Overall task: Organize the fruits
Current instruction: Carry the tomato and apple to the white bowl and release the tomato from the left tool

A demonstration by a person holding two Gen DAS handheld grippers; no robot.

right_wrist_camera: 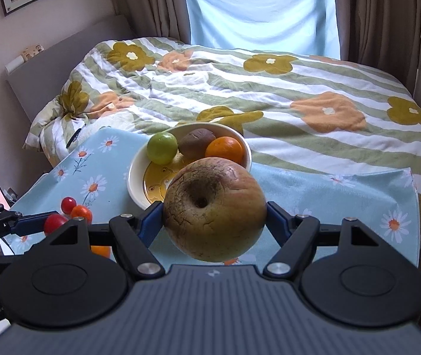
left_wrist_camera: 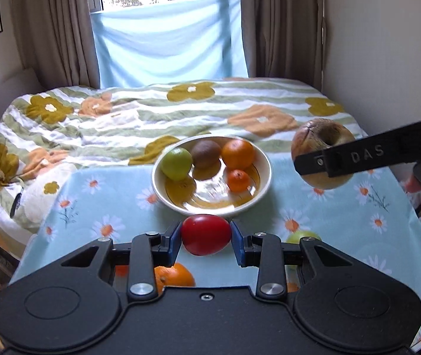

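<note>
A: Left wrist view: red tomato-like fruit (left_wrist_camera: pixel 206 238) clamped between the left gripper (left_wrist_camera: pixel 206 241) fingers, held clear above the desk (left_wrist_camera: pixel 343 216), just short of the bowl (left_wrist_camera: pixel 262 153).

B: And the right?

A: Right gripper (right_wrist_camera: pixel 214 222) has the big brownish apple (right_wrist_camera: pixel 214 208) squeezed between its fingers, also off the desk, near the bowl's front rim.

B: What's in the bowl already?

A: Green apple (left_wrist_camera: pixel 177 163), a brown kiwi-like fruit (left_wrist_camera: pixel 206 153), big orange (left_wrist_camera: pixel 238 153), small mandarin (left_wrist_camera: pixel 239 180). So 4 in, approx.

B: Left to do?

A: Both held fruits need dropping in. Then the desk leftovers: orange (left_wrist_camera: pixel 174 275) under the left gripper, another green fruit (left_wrist_camera: pixel 303 236) partly hidden. Right wrist view also shows a small red fruit (right_wrist_camera: pixel 68 204) and a small orange one (right_wrist_camera: pixel 81 213) at the desk's left edge.

B: So roughly halfway?

A: About that, imo. Bowl's on a daisy cloth (left_wrist_camera: pixel 358 236) over the desk, bed (left_wrist_camera: pixel 151 112) w/ flowered quilt behind, curtains (left_wrist_camera: pixel 53 26) beyond.
</note>
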